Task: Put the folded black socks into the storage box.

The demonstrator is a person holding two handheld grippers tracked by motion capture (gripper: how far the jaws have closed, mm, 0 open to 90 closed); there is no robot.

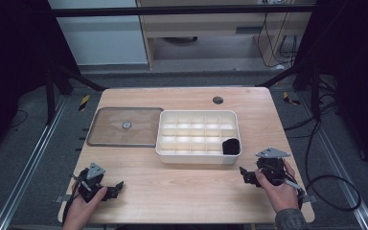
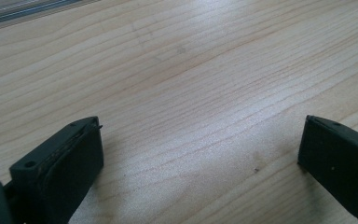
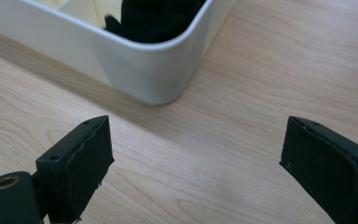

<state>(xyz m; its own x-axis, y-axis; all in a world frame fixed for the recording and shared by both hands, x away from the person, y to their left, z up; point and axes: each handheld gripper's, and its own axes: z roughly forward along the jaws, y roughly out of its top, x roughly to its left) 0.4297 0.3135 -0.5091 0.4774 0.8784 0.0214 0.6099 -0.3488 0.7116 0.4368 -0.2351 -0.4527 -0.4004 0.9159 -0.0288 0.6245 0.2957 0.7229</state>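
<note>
Your left gripper (image 1: 116, 188) and right gripper (image 1: 245, 175) rest near the table's (image 1: 182, 191) front edge, jaws apart and empty. The white divided tray (image 1: 199, 158) holds one black object (image 1: 230, 146) in its front-right compartment; a clear lid (image 1: 124, 127) lies just beside the tray.

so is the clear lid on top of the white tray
No, the clear lid lies flat on the table left of the white tray.

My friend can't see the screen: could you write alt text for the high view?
A white divided tray sits mid-table with a black object in its near right compartment and a clear lid lying beside it. Two hand-held grippers, left and right, rest near the table's front edge.
</note>
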